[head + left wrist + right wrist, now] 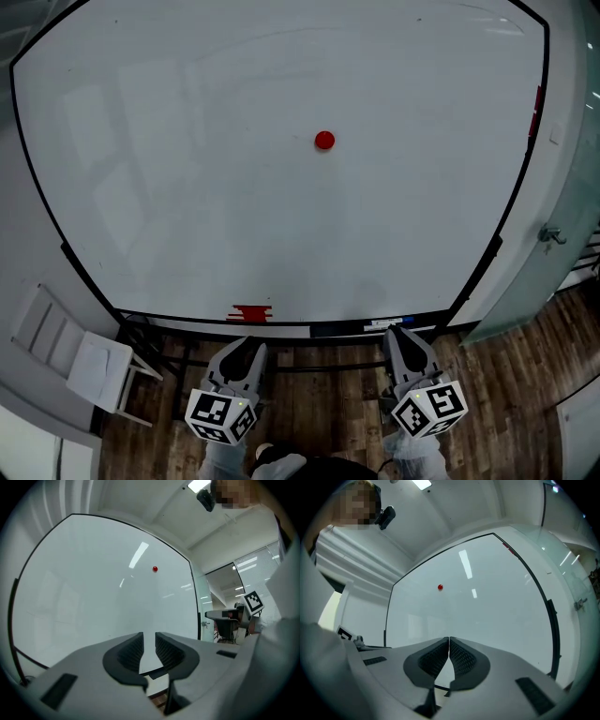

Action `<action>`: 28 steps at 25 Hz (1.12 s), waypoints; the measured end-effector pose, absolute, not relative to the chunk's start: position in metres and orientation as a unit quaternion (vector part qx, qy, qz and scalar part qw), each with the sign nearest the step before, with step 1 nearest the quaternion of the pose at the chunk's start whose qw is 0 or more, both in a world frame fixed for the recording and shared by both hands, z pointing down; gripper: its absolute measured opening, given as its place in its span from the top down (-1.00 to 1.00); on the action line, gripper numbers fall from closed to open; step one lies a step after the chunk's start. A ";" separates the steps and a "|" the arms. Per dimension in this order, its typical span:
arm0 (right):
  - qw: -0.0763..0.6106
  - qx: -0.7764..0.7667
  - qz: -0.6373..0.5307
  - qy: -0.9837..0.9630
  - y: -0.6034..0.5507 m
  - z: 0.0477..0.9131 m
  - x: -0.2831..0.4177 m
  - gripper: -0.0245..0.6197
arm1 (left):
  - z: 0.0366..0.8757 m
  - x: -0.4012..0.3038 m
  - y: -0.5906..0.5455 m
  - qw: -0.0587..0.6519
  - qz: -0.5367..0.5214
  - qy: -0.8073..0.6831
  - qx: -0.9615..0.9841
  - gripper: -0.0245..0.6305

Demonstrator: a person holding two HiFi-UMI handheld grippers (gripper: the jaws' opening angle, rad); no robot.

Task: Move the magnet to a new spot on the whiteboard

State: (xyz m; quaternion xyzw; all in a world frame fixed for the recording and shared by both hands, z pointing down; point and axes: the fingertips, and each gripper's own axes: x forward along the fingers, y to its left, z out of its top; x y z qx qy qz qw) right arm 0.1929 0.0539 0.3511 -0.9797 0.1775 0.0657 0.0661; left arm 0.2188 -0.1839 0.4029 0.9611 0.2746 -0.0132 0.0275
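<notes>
The magnet (pixel 324 141) sits high on the whiteboard (pixel 187 141), above and between my narrowly parted left claw (pixel 242 351) and closed right claw (pixel 402 341).

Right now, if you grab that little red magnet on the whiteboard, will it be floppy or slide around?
It probably clings: the red magnet sits alone on the upright whiteboard with nothing under it. It looks small, round and solid, so likely stiff and light. The whiteboard looks glossy, so a push would likely slide it, not roll it.
</notes>
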 end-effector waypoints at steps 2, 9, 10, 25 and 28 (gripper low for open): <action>0.071 -0.982 0.052 0.169 0.056 0.365 0.192 0.84 | 0.407 0.216 -0.187 0.029 -0.011 0.274 0.961 0.77; 0.034 -0.985 0.000 0.168 0.045 0.412 0.181 0.84 | 0.436 0.206 -0.175 0.008 0.030 0.307 0.951 0.90; 0.039 -0.985 -0.005 0.170 0.044 0.417 0.179 0.84 | 0.440 0.205 -0.173 0.009 0.036 0.310 0.950 0.90; 0.051 -0.977 -0.033 0.203 0.032 0.439 0.165 0.84 | 0.455 0.199 -0.149 0.011 0.050 0.340 0.939 0.90; 0.047 -0.977 -0.034 0.206 0.030 0.439 0.163 0.84 | 0.456 0.198 -0.148 0.011 0.051 0.341 0.939 0.90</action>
